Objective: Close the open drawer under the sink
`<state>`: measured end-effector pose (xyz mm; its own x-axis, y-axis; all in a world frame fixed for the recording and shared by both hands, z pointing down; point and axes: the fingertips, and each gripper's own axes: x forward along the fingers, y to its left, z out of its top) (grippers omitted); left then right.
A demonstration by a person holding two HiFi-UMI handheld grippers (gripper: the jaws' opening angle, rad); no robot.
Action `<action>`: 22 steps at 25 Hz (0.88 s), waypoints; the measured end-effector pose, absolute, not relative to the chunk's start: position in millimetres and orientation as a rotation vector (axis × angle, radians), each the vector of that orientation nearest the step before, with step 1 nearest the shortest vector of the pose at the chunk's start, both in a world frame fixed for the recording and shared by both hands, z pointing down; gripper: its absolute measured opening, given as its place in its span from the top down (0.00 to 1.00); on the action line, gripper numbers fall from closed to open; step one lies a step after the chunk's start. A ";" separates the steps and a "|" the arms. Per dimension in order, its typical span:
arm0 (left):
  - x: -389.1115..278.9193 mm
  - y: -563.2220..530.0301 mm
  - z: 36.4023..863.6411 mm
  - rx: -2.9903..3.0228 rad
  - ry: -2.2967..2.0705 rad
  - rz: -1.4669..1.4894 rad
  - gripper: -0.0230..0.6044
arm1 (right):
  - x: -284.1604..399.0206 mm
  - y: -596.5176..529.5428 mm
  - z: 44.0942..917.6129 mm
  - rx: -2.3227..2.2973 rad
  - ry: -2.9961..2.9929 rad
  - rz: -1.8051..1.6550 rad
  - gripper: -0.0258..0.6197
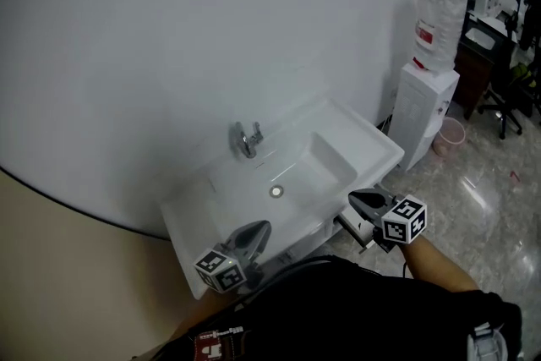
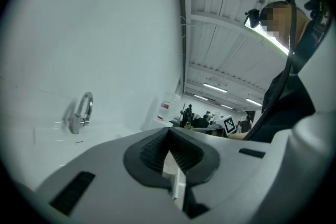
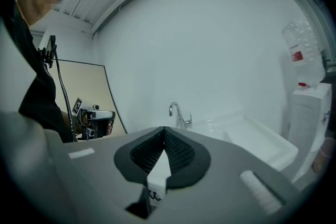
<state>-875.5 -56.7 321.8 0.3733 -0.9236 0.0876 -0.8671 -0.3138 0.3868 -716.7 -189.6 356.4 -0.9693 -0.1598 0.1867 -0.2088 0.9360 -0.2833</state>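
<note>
A white sink [image 1: 372, 141] with a chrome faucet [image 1: 247, 139] hangs on a pale wall. Below its front rim a slice of the white drawer [image 1: 350, 231] juts out; the rest is hidden by the basin and my body. My left gripper [image 1: 254, 234] is shut and empty in front of the sink's left front corner. My right gripper [image 1: 365, 200] is shut and empty at the sink's right front corner, just above the drawer slice. The left gripper view has its jaws [image 2: 169, 131] together, faucet [image 2: 81, 113] beyond. In the right gripper view the jaws [image 3: 164, 130] point level at the faucet [image 3: 178, 113].
A water dispenser [image 1: 427, 110] with a bottle on top stands to the right of the sink, a pink bin [image 1: 448, 136] beside it. An office chair [image 1: 507, 93] and desks lie farther right on the glossy tiled floor [image 1: 473, 199].
</note>
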 end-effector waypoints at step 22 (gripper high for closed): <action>-666.2 -169.8 444.9 2.408 -0.963 0.242 0.97 | -527.1 -256.6 492.2 0.790 -2.819 0.631 0.95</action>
<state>-666.2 -169.8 444.9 0.7298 -0.5878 0.3490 -0.6830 -0.6051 0.4091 -527.1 -256.6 492.2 -0.8509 -0.4633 0.2477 -0.5247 0.7732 -0.3563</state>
